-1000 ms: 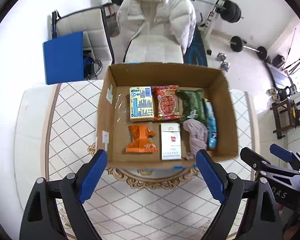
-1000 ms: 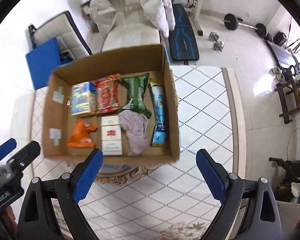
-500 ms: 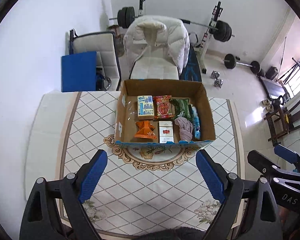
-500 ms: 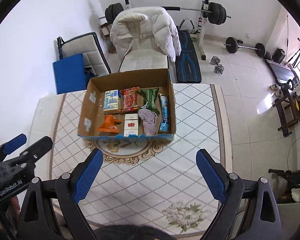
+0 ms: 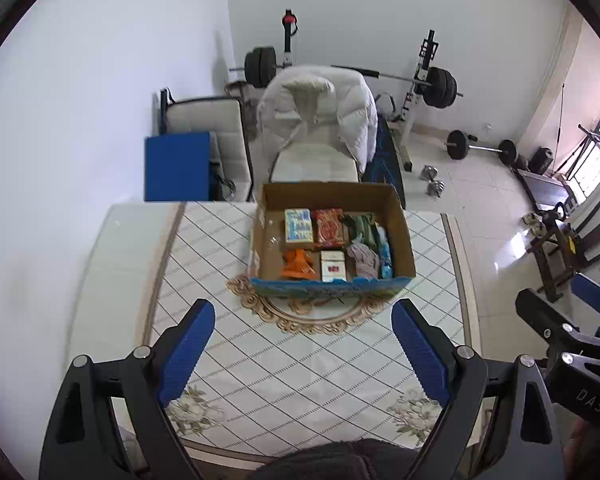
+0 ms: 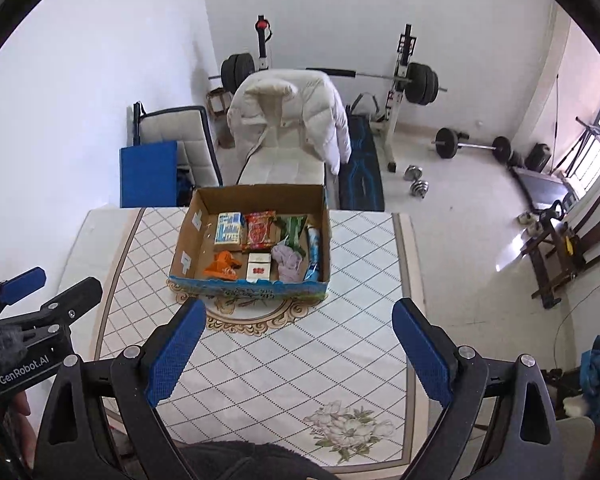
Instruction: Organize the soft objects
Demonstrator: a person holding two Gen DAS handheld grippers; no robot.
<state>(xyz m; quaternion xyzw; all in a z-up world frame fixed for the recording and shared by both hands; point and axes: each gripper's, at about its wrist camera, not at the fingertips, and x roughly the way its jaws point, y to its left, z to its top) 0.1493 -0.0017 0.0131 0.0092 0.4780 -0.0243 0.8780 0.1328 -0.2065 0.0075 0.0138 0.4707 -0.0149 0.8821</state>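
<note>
Patterned table (image 5: 300, 360) lies bare between box (image 5: 332, 288) and both spread, unloaded claws (image 5: 302, 344) (image 6: 296, 344).

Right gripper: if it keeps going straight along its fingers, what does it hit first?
Probably the cardboard box. The right gripper is open and empty, aimed over bare table toward the box's printed near wall. Nothing else shows in between; depth and height are unclear through the fisheye.

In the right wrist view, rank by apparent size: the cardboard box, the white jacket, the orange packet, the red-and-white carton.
1. White jacket, though it sits farther back, so nearness makes its lead over the box unsure.
2. Cardboard box.
3. Orange packet and red-and-white carton look alike; no ranking between them.
</note>
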